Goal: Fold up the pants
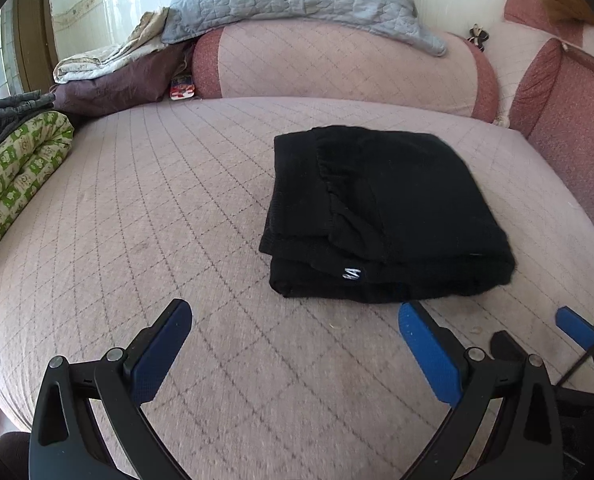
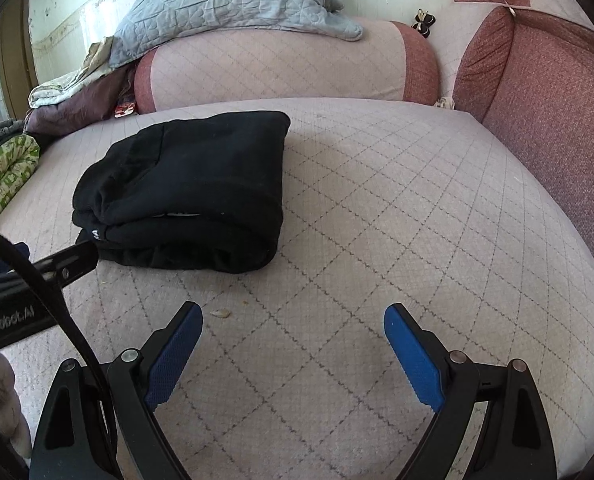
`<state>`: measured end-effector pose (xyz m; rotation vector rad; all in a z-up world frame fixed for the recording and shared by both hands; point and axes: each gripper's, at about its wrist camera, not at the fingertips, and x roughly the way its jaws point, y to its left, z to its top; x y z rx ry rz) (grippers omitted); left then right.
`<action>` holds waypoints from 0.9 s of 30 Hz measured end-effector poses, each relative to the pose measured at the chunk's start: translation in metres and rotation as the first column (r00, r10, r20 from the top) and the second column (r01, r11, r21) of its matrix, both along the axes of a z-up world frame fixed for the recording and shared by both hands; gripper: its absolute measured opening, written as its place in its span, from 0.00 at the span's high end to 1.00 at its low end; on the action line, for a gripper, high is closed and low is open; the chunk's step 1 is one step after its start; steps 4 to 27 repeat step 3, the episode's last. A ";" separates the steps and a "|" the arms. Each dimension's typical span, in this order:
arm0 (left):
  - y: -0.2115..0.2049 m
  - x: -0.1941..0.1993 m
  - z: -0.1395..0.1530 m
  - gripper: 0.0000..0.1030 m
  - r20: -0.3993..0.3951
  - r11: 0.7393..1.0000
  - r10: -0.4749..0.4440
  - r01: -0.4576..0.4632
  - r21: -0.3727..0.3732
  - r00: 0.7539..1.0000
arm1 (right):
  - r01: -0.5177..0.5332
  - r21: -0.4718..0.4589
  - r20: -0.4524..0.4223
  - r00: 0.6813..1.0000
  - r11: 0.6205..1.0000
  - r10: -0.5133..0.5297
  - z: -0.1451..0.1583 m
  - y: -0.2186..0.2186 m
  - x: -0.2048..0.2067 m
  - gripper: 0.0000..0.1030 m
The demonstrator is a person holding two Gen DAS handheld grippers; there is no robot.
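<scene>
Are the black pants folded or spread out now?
Folded: the black pants lie as a compact stack of layers on the sofa cushion.

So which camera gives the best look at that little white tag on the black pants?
The left wrist view: the white tag faces it on the folded pants. In the right wrist view it is half hidden at the bundle's left corner.
</scene>
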<state>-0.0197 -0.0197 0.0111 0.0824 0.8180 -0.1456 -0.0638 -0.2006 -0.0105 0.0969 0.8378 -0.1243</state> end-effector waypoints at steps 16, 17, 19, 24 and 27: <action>-0.002 -0.011 0.007 0.00 0.027 1.000 0.000 -0.001 0.024 1.000 | -0.017 -0.025 0.021 1.000 1.000 0.018 0.008 0.007 -0.010 0.08; -0.002 -0.011 0.007 0.00 0.027 1.000 0.000 -0.001 0.024 1.000 | -0.017 -0.025 0.021 1.000 1.000 0.018 0.008 0.007 -0.010 0.08; -0.002 -0.011 0.007 0.00 0.027 1.000 0.000 -0.001 0.024 1.000 | -0.017 -0.025 0.021 1.000 1.000 0.018 0.008 0.007 -0.010 0.08; -0.002 -0.011 0.007 0.00 0.027 1.000 0.000 -0.001 0.024 1.000 | -0.017 -0.025 0.021 1.000 1.000 0.018 0.008 0.007 -0.010 0.08; -0.002 -0.011 0.007 0.00 0.027 1.000 0.000 -0.001 0.024 1.000 | -0.017 -0.025 0.021 1.000 1.000 0.018 0.008 0.007 -0.010 0.08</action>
